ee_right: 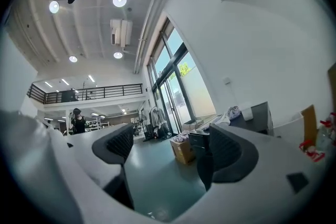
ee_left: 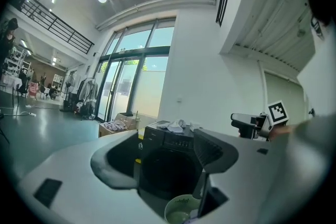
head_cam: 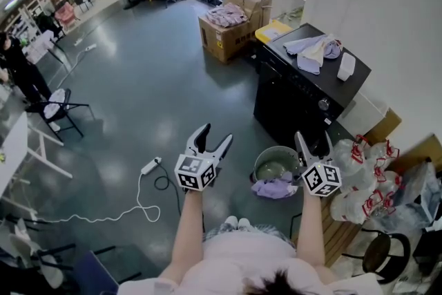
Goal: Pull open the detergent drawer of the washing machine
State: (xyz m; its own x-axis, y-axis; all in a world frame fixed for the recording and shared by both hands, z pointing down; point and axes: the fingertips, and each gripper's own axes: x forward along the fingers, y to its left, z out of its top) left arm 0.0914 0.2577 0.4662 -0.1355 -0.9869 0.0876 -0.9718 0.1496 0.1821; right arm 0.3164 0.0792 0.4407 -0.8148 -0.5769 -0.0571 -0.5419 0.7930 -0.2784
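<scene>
The black washing machine [head_cam: 304, 97] stands against the right wall, with cloths [head_cam: 312, 50] lying on its top. Its control strip carries a round knob [head_cam: 323, 104]; I cannot make out the detergent drawer. Both grippers are held out level, well short of the machine. My left gripper [head_cam: 213, 138] is open and empty, and in the left gripper view [ee_left: 165, 157] the machine's dark front [ee_left: 168, 170] shows between its jaws. My right gripper [head_cam: 312, 141] is open and empty too; in the right gripper view [ee_right: 173, 149] the machine [ee_right: 201, 140] sits partly behind the right jaw.
A green basin [head_cam: 276, 164] with a purple cloth [head_cam: 274, 188] over its rim sits on the floor before the machine. A cardboard box [head_cam: 224, 31] of laundry stands beyond it. Tied bags [head_cam: 366, 176] pile up at the right. A power strip [head_cam: 148, 167] and cable lie left.
</scene>
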